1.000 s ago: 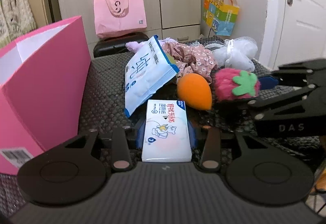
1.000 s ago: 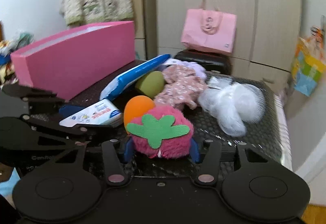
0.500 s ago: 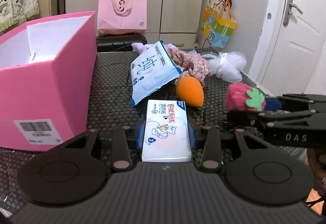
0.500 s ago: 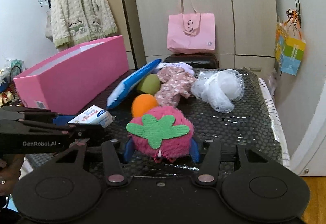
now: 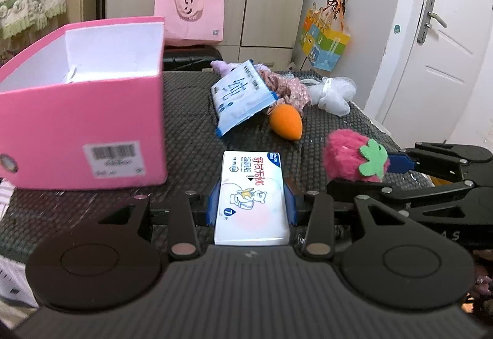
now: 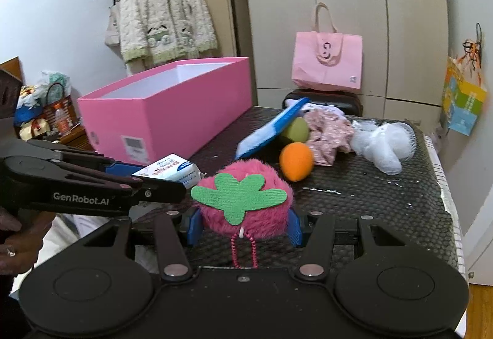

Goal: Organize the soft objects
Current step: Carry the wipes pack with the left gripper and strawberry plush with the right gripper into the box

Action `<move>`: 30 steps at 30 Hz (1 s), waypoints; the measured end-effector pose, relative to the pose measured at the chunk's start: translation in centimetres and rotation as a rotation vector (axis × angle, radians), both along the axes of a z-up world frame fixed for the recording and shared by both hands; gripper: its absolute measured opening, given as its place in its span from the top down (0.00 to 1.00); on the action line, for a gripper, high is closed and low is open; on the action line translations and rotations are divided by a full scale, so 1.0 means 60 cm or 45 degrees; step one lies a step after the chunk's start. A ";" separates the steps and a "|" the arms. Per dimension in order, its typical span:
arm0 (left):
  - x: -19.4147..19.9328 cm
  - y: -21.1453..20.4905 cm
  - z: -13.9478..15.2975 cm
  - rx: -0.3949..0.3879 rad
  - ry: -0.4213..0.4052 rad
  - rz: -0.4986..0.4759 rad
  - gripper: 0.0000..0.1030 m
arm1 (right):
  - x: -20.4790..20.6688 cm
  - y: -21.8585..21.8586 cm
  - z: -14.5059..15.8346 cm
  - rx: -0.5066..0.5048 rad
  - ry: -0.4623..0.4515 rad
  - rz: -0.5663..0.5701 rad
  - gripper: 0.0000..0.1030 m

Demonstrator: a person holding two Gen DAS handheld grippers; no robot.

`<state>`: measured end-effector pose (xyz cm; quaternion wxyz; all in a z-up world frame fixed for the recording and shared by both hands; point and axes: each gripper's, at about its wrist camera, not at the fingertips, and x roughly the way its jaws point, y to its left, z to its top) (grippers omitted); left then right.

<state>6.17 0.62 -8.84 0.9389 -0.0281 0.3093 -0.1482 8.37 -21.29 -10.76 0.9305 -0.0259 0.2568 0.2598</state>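
My left gripper [image 5: 252, 200] is shut on a white wet-wipe pack [image 5: 252, 194] and holds it above the black table, just right of the open pink box [image 5: 83, 123]. My right gripper [image 6: 243, 225] is shut on a fuzzy pink strawberry plush [image 6: 243, 200] with a green felt leaf. The plush also shows in the left wrist view [image 5: 354, 159], and the wipe pack in the right wrist view [image 6: 172, 171]. The pink box [image 6: 166, 111] stands at the table's left side.
On the black mat [image 6: 369, 185] lie a blue-white tissue pack [image 5: 240, 95], an orange sponge egg [image 5: 285, 123], a green sponge egg [image 6: 295, 129], a floral cloth [image 6: 329, 129] and a white mesh puff [image 6: 382, 142]. A pink tote bag [image 6: 326, 62] stands behind the table.
Both grippers have lifted and drawn back from the pile with their objects held. The pink box's open top has come into view on the left.
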 end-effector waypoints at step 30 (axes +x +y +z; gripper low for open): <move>-0.029 0.161 0.151 0.004 -0.025 0.052 0.61 | 0.019 0.114 0.137 0.061 0.070 0.309 0.44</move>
